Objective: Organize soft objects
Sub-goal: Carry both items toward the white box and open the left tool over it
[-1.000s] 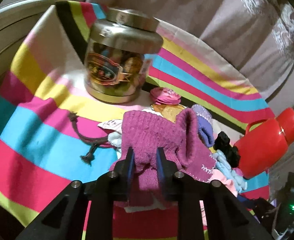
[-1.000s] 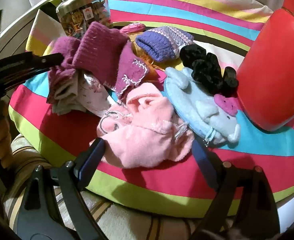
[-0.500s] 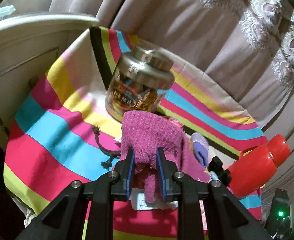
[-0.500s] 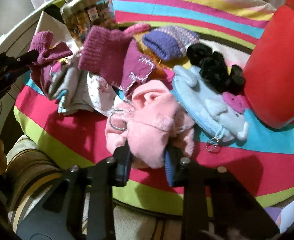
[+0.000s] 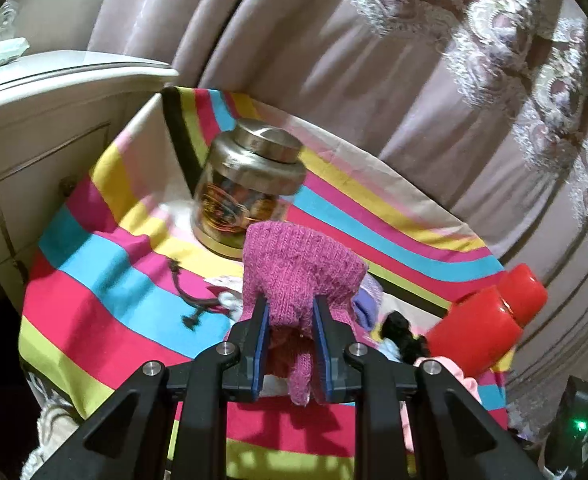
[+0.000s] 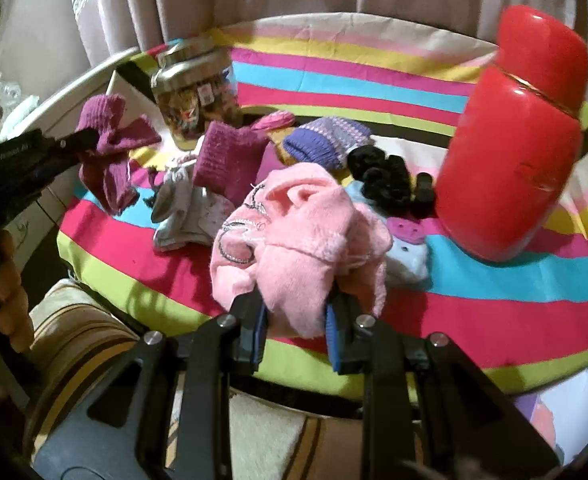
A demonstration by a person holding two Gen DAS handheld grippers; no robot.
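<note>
A striped cloth (image 6: pixel 494 320) in pink, blue, yellow and green bands is spread over the table. At the far left of the cloth a glass jar (image 5: pixel 237 208) with a metal lid (image 5: pixel 261 152) is placed upright; its contents are blurred. A large red container (image 6: pixel 510 176) with a red cap (image 6: pixel 542 48) is seen at the right, tilted. A brown cord (image 5: pixel 189 300) is laid on the blue band near the jar. Behind the table, pale curtains (image 5: pixel 374 60) with an embroidered pattern are hung. A white cabinet (image 5: pixel 45 120) is seen at the left, beside the cloth.
</note>
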